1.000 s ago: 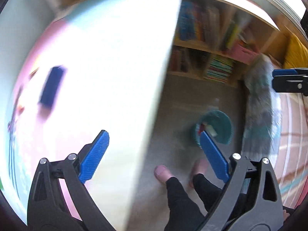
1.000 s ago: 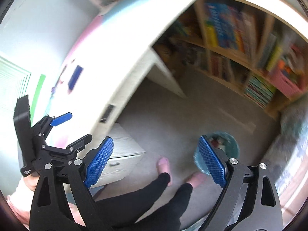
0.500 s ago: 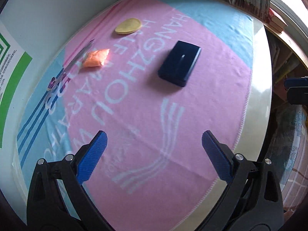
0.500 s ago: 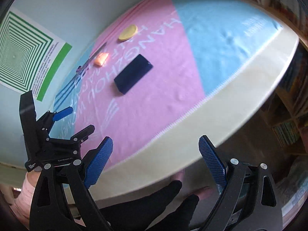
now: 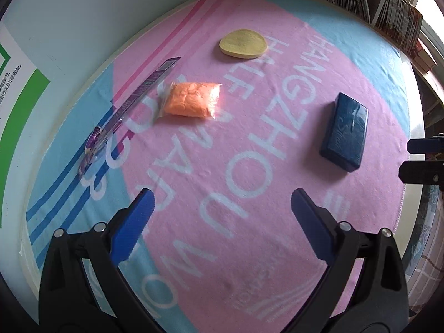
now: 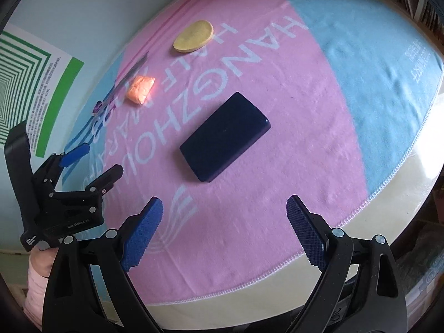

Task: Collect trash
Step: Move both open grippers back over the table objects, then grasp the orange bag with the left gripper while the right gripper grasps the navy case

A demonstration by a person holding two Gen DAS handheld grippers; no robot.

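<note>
An orange packet in clear plastic (image 5: 191,98) lies on the pink and blue towel (image 5: 249,166); it also shows in the right wrist view (image 6: 140,89). A long purple wrapper (image 5: 130,105) lies to its left. A yellow oval sponge (image 5: 243,43) lies at the far side, also seen in the right wrist view (image 6: 193,36). A dark blue box (image 5: 345,131) lies to the right, also in the right wrist view (image 6: 225,136). My left gripper (image 5: 220,216) is open and empty above the towel, and shows in the right wrist view (image 6: 93,161). My right gripper (image 6: 224,222) is open and empty, nearer than the box.
The towel covers a cream table whose near edge (image 6: 360,238) curves on the right. A wall with a green-striped poster (image 6: 30,83) stands on the left. Books on shelves (image 5: 388,14) line the far right.
Both grippers have swung up from the floor and bin to the tabletop, then moved closer over the towel. The objects now look larger. Both stay open.
</note>
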